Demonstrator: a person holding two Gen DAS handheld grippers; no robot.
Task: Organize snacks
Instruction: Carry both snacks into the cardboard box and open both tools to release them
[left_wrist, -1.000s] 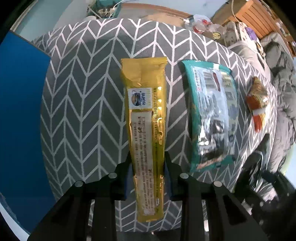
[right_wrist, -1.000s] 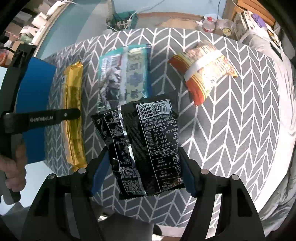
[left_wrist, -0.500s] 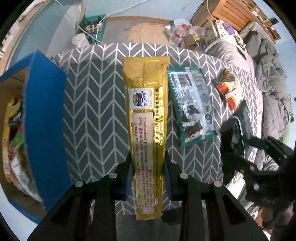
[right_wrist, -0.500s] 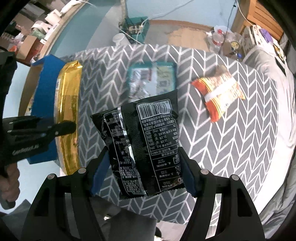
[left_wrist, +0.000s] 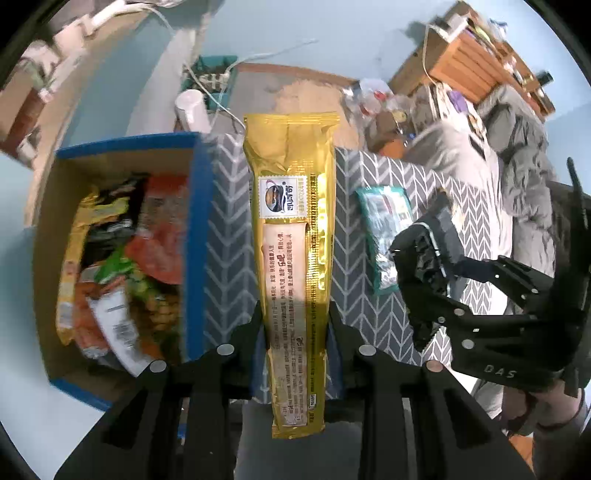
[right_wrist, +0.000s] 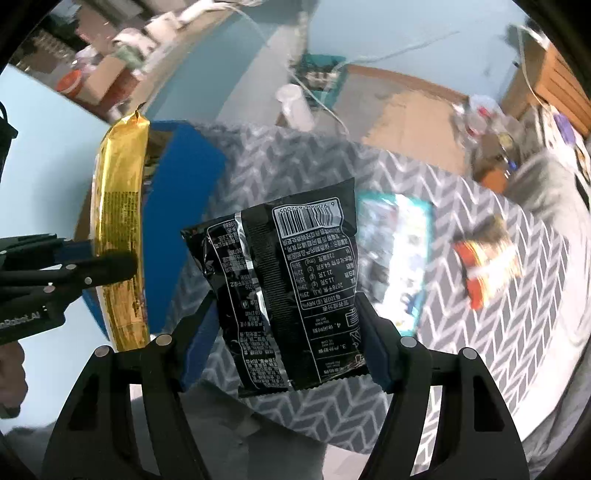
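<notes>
Tongs on the left gripper (left_wrist: 295, 332) pinch the long gold snack packet (left_wrist: 291, 236) near its lower end, so the packet hangs in the air above the left edge of the chevron-patterned table (left_wrist: 373, 314), beside the blue box (left_wrist: 197, 236). That open box stands at the table's left edge and holds a jumble of orange, green and yellow snack bags (left_wrist: 122, 266). Tongs on the right gripper (right_wrist: 291, 332) clamp the black snack bag (right_wrist: 291, 288) by its two sides, barcode end away from the camera, lifted clear over the table's middle. On the cloth behind it lie a teal packet (right_wrist: 406, 254) and, toward the right edge, an orange-red bag (right_wrist: 484, 258), both blurred. A hand (right_wrist: 11, 380) grips the left tool at the frame's left edge.
</notes>
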